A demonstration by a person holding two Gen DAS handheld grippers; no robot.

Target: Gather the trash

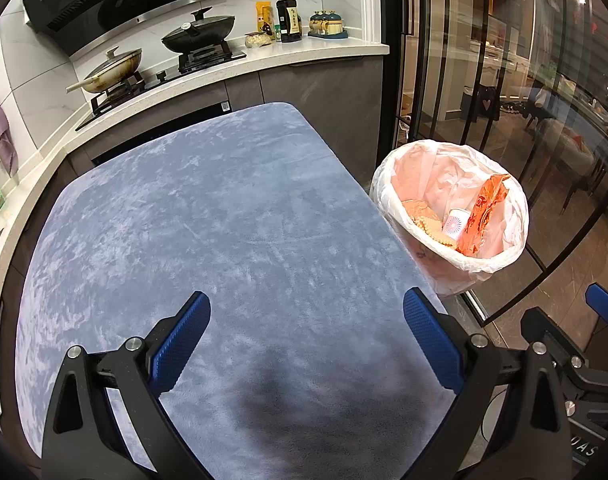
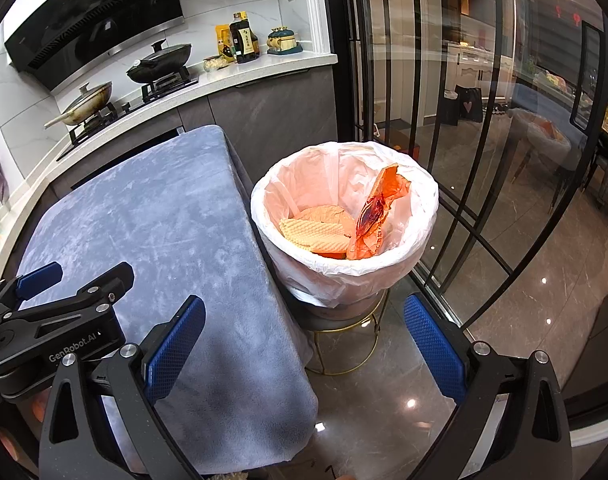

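Far left, the kitchen counter (image 1: 240, 68) curves behind the work area; a lidded wok (image 1: 112, 68) and a black lidded pan (image 1: 200, 32) sit on the gas hob (image 1: 164, 76), with a dark sauce bottle (image 1: 288, 16) further right along the counter.

Your left gripper (image 1: 307, 340) hangs above the near half of the tabletop (image 1: 224, 220), which is covered in grey-blue plush cloth. Its blue fingers (image 1: 180, 344) are spread wide, with nothing between them. The cloth surface is bare from near edge to far edge. The tabletop's right edge runs diagonally toward you and passes close under the left gripper's right finger.

Just beyond that edge stands the trash bin (image 2: 383, 276), lined with a white plastic bag (image 2: 304, 172) folded over the rim. The bin rests on a small stool with a gold wire frame (image 2: 343, 340); its rim sits just beside the tabletop's right edge, and you cannot tell whether they touch. Inside lie the collected pieces: pale ridged wafer-like sheets (image 2: 319, 232), an orange wrapper (image 2: 375, 216) standing tilted against the right wall, and, in the left wrist view, a small white cup (image 1: 457, 224) between them.

Your right gripper (image 2: 304, 344) hangs off the tabletop's right edge, short of the bin, above the glossy floor (image 2: 383, 400). Its fingers (image 2: 431, 344) are spread wide and empty.

Right of the bin, black-framed glass doors (image 2: 483, 120) stand close.
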